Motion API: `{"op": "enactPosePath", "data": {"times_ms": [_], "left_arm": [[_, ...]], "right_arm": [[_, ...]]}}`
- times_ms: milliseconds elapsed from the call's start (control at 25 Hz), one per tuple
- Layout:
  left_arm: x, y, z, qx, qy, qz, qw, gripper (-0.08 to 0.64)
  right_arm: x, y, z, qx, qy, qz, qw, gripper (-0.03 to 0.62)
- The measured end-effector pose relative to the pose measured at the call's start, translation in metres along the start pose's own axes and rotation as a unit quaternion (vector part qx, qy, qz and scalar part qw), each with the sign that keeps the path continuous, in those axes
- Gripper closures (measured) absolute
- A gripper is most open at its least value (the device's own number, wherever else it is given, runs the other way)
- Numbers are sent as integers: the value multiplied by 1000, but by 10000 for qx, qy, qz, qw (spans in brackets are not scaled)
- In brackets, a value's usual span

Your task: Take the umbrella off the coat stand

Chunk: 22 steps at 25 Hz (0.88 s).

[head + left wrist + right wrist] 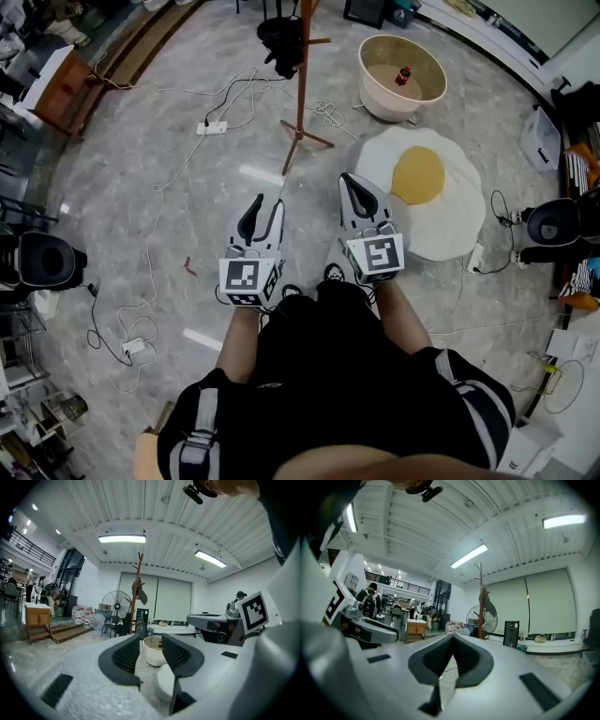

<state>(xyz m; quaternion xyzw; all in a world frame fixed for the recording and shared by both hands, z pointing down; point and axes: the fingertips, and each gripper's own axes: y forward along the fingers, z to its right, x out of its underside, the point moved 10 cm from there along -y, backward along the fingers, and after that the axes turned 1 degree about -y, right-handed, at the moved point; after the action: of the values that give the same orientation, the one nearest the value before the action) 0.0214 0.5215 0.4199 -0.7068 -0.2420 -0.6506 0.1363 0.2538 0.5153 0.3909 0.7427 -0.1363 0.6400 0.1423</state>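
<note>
Out on the grey marbled floor [141, 206], glossy and crossed by thin white cables, a slim wooden coat stand [301, 84] rises on splayed legs, well ahead of the person. The umbrella [142, 596] hangs high on it, a dark, folded, drooping shape just beside the pole under the pegs; both tongs are well apart from it.

The left tongs [267, 208] are held about level, pale grey moulded plastic with black ribbed pads. Their jaws stand a little apart and nothing is between them; through the gap, in the left gripper view, the cream tub shows far off. The right tongs [356, 187], of the same make, have their jaws brought together at the tips into a narrow wedge, with nothing caught in them. Each carries a cube with black-and-white square markers at the back, close to the person's hands.

To the right of the stand sits a round cream tub [433, 58] with smooth high walls, and a small red bottle [404, 75] stands upright inside it. Nearer the person lies a soft rug [450, 220] shaped like a fried egg, wavy white edge round a yellow oval. A white power strip [211, 127] lies left of the stand's feet. A wooden cabinet [66, 89] stands off at the left edge, and a round black wire-cage fan [115, 604] stands beyond the stand.
</note>
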Motion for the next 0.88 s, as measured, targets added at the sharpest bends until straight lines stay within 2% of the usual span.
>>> {"op": "enactPosePath", "data": {"times_ms": [200,400,880], "left_arm": [[8,6,-25,66,-93,-120,9999,379],[4,35,-45,89,-189,-86,9997,362],[-26,167,-96,69,-168,-82,9998,345]], "right_arm": [[5,13,-14,43,87,-133,9999,588],[7,41,1,81,-13,-204,9998,588],[0,167,76,4,-64,-38,10000,588]]}}
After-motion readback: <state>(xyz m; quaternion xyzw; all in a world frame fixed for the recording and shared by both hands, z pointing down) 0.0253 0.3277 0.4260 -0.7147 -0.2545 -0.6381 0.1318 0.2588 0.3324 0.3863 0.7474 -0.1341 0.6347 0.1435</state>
